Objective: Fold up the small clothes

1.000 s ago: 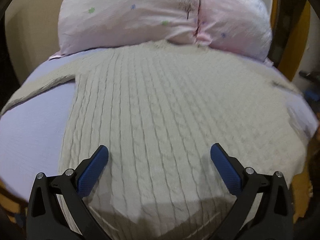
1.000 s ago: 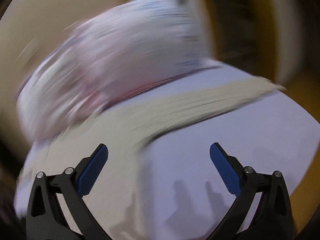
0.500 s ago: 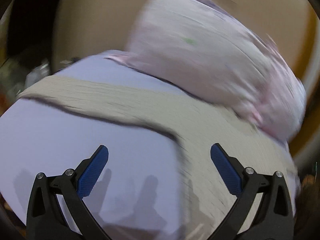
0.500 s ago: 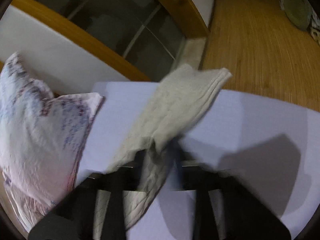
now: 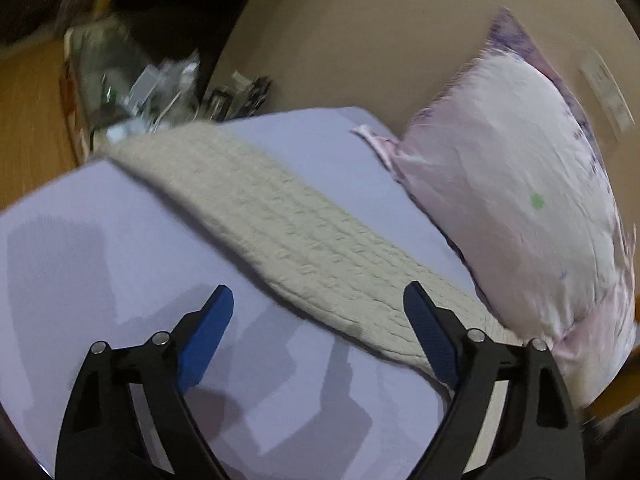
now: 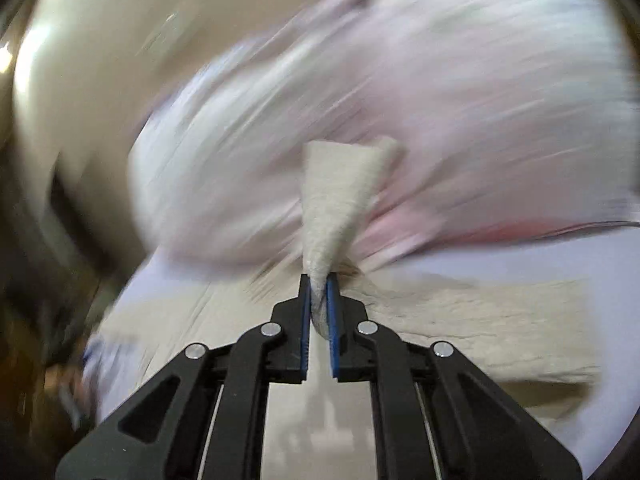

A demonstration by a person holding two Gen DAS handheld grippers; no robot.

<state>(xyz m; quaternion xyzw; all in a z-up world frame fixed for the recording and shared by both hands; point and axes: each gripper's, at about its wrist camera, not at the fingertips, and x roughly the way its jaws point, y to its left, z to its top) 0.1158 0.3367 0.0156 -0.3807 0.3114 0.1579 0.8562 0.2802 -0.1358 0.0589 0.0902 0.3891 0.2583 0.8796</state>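
Note:
A cream cable-knit sweater lies on a lavender bed sheet. In the left wrist view its long sleeve (image 5: 288,224) stretches from far left to near right. My left gripper (image 5: 318,306) is open and empty just above the sheet, with the sleeve's near part between its fingers. In the right wrist view my right gripper (image 6: 319,286) is shut on the sweater's sleeve end (image 6: 340,196), which sticks up past the pads. The sweater's body (image 6: 460,320) lies below and to the right, blurred.
A pink-white pillow (image 5: 520,200) lies along the right in the left wrist view and fills the blurred background of the right wrist view (image 6: 360,100). Cluttered items (image 5: 152,84) stand beyond the bed's far left edge. The lavender sheet (image 5: 100,240) spreads on the left.
My right gripper has closed on the sleeve end and swung back toward the pillow with it. My left gripper has turned left from the sweater's body to the left sleeve.

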